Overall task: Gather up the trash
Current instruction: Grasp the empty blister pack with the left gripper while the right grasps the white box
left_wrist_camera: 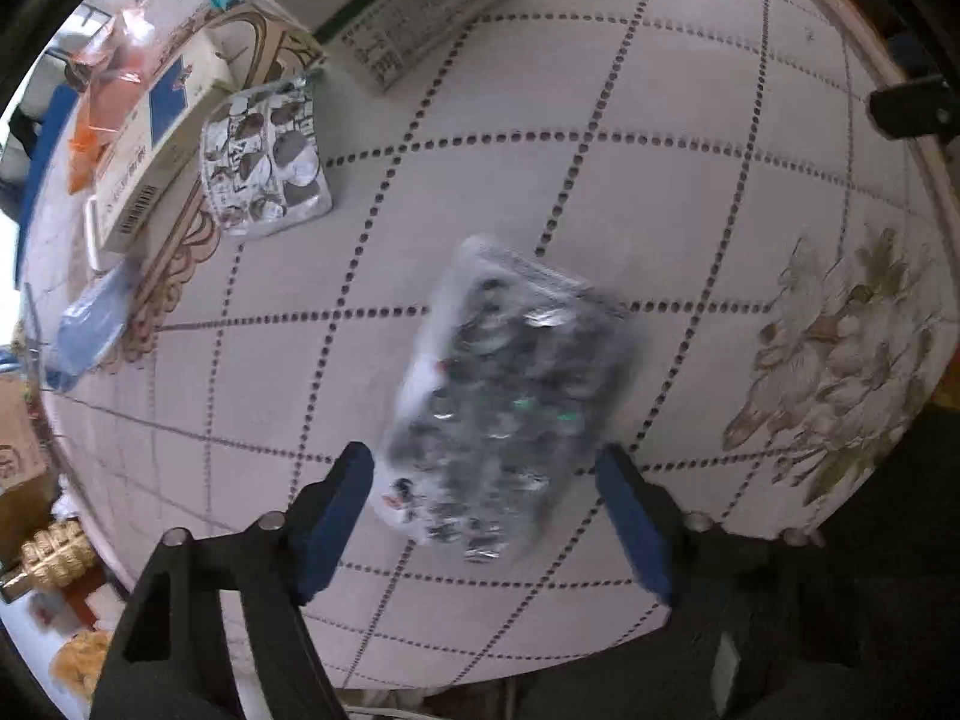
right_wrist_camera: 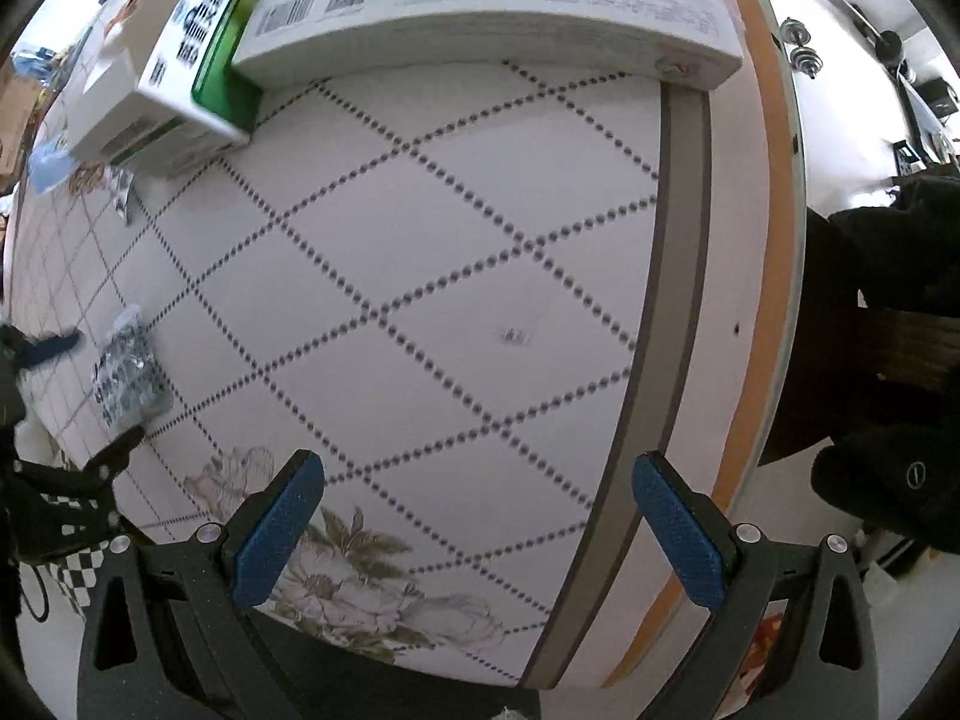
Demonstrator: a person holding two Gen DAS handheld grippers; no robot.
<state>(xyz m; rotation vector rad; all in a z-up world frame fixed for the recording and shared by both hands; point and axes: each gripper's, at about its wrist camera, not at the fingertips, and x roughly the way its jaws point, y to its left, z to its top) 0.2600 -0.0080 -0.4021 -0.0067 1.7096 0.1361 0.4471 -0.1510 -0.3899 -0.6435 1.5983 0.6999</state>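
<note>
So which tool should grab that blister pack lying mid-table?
Left tool: the blister pack lies between its open fingers. Right tool hovers over bare table, far from it.

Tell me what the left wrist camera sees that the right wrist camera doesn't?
Only the left view shows a second, sharper blister pack, an orange bag and a blue bag. Only the right view shows the long white box, the table's edge band and the open, empty right gripper. Both show the tablecloth, the green-and-white box and the blurred blister pack between the left gripper's fingers.
</note>
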